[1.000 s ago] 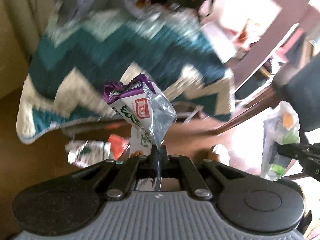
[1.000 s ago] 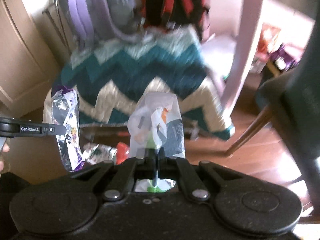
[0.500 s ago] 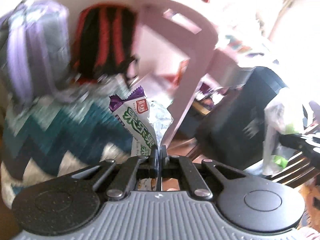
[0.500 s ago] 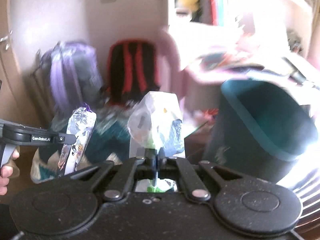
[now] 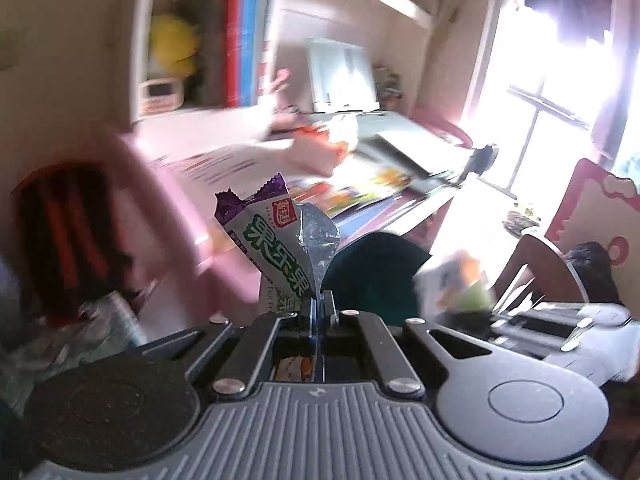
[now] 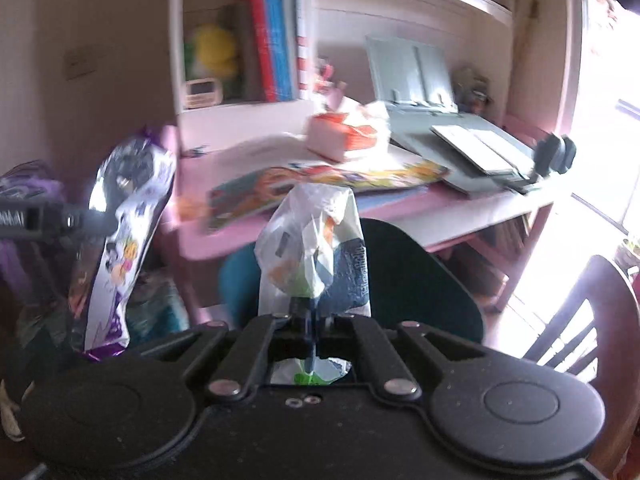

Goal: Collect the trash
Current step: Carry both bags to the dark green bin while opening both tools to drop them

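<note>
Both hand-held grippers have come up off the floor since a second ago, so the zigzag blanket that filled the views is gone and the pink desk (image 6: 472,216) and the shelf (image 6: 240,104) above it fill them now. Left hand-held gripper (image 5: 319,304) is clamped tight on a purple and green snack wrapper (image 5: 276,248), which sticks up above the fingers with its silver inside showing. Right hand-held gripper (image 6: 308,312) is pinched shut on a crumpled white plastic bag (image 6: 312,240) with bits of orange and green on it.

From the right one's view, the left hand-held gripper (image 6: 100,220) sits off on the left side with its snack wrapper (image 6: 124,240) hanging down. From the left one's view, the right gripper's body shows low on the right, blurred, with the white plastic bag (image 5: 456,280) beside it.

A dark teal bin (image 6: 420,276) stands just beyond both wrappers, under the near edge of the desk. On the desk there's a colourful book (image 6: 328,184), a grey book stand (image 6: 412,72) and an orange and white box (image 6: 340,136). Books (image 6: 276,40) and a yellow plush toy (image 6: 214,50) are on the shelf. A dark wooden chair (image 6: 580,320) is near right, by the bright window.
</note>
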Demonstrator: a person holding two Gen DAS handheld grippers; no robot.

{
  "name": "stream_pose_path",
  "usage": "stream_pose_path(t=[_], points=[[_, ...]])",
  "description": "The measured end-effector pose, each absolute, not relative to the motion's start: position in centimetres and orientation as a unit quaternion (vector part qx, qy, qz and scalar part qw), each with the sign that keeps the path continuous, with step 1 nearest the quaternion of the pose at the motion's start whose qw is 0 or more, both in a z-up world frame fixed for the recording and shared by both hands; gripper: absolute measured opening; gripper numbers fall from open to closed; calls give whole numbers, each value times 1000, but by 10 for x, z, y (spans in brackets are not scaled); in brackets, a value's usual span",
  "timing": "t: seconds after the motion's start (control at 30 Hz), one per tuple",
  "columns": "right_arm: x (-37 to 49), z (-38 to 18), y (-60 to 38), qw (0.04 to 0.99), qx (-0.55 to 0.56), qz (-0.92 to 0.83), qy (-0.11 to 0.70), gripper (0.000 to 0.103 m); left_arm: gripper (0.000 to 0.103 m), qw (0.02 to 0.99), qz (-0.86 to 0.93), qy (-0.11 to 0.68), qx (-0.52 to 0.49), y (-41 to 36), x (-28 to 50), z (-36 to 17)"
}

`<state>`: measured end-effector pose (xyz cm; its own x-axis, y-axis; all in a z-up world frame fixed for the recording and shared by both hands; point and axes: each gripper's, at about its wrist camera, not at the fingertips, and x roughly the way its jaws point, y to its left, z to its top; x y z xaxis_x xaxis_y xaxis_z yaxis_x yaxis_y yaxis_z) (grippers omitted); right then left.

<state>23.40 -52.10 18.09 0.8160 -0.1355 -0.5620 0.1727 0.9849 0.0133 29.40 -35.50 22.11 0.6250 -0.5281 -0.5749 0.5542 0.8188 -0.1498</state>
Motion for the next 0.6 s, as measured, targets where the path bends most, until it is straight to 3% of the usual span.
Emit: stream_pose_path(t=[0.23,0.6], points=[[246,157,-564,944,49,-104,310,1,1,890,-327,316,35,-438,316,217],[264,113,-591,922,67,-89,372,2,2,859,-318,395,68,-498,357,134]])
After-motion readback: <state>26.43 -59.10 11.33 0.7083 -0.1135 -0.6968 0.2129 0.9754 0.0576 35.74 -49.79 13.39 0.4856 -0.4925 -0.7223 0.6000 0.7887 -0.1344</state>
